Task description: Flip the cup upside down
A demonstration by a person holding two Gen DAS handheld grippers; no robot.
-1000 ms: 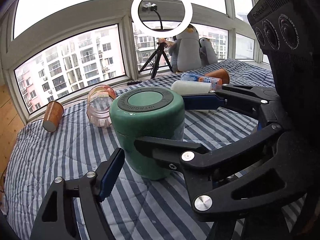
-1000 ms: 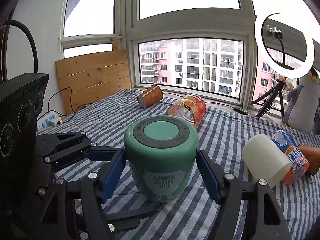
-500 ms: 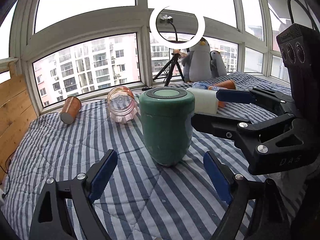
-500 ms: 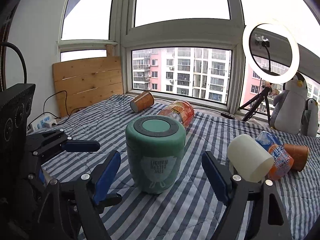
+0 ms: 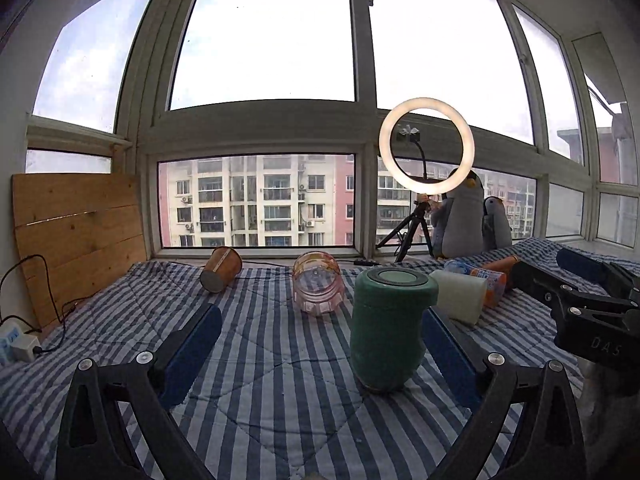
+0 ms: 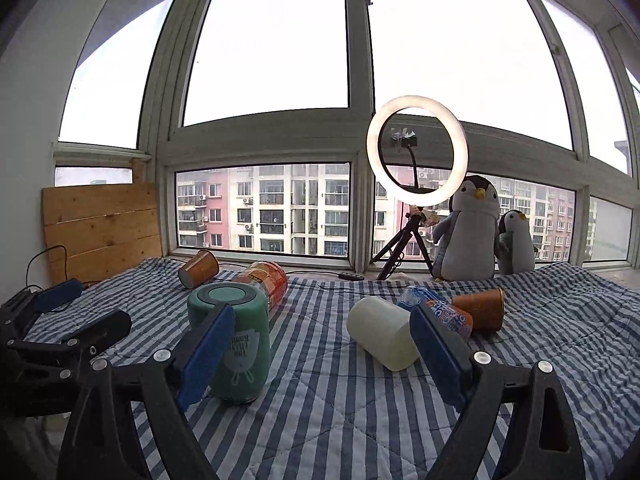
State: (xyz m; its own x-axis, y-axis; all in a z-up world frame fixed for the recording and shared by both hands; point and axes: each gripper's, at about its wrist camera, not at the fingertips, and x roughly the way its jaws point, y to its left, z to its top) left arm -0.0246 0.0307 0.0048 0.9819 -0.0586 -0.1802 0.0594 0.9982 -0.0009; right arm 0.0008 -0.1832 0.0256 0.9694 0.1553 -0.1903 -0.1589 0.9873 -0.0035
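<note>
- Two grippers, both with blue-padded fingers spread wide and holding nothing: left gripper [image 5: 320, 354] and right gripper [image 6: 320, 354].
- Green cup [image 5: 387, 326] standing on its mouth, dark ringed base facing up, pale printed logo upside down on its side in the right wrist view.
- Resting alone on the striped blue-and-white quilt [image 5: 260, 380], touched by neither gripper.
- Seen from the left gripper: between the spread fingers, nearer the right-hand finger, slightly ahead of the pads.
- Seen from the right gripper: just behind the left-hand finger pad, partly hidden by it, off to the left of the gap.
- Beside the cup, a cream cylinder [image 6: 383, 338] lying on its side; close behind that, an orange-and-blue can [image 6: 442, 308] and a copper cup [image 6: 480, 308], also lying down.
- Farther back, a clear pink jar [image 5: 318, 288] and a brown paper cup [image 5: 221, 274], both tipped over.
- Along the far edge, a lit ring light [image 6: 417, 150] on a tripod, two plush penguins [image 6: 468, 232], a wooden board [image 5: 76, 236] leaning at left.
- Beyond everything, big windows [image 6: 264, 208] showing apartment blocks and pale sky.
</note>
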